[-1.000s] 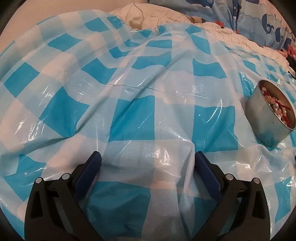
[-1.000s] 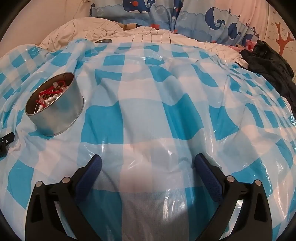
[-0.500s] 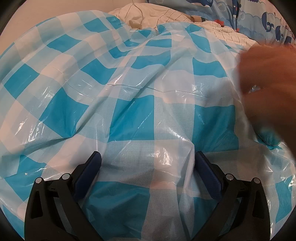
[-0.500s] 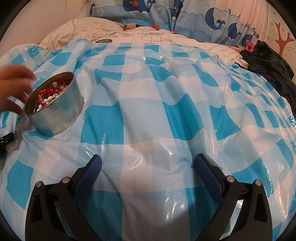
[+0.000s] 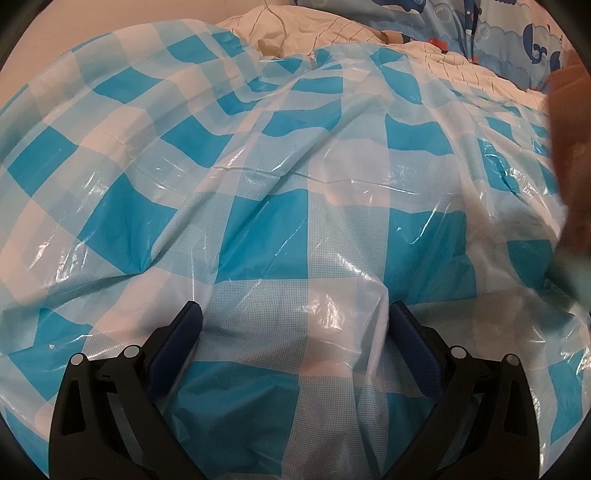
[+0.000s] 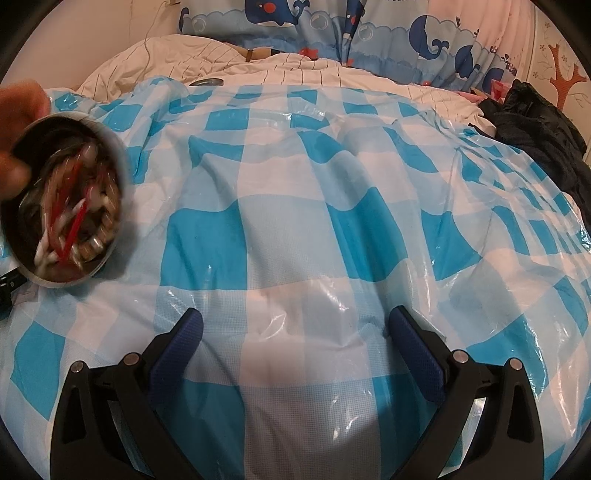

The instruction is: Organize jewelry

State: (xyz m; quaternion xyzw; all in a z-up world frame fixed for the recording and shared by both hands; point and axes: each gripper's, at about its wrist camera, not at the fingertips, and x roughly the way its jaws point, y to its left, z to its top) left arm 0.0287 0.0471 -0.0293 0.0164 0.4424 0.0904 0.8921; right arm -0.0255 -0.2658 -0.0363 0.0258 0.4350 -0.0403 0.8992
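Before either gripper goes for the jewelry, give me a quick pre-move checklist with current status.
1. Left gripper open and empty: ok.
2. Right gripper open and empty: ok.
3. Tin resting on the checkered sheet: not ok; a bare hand holds it tilted, its mouth toward the camera.
4. Jewelry inside the tin: ok, though blurred.
5. Loose pieces on the sheet: none visible.
6. Workspace free of the hand: not ok; it also blurs the left view's right edge.

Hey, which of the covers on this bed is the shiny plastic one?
The blue-and-white checked sheet in the foreground: it glints and crinkles like plastic film. The white striped quilt and the whale-print fabric behind it look matte.
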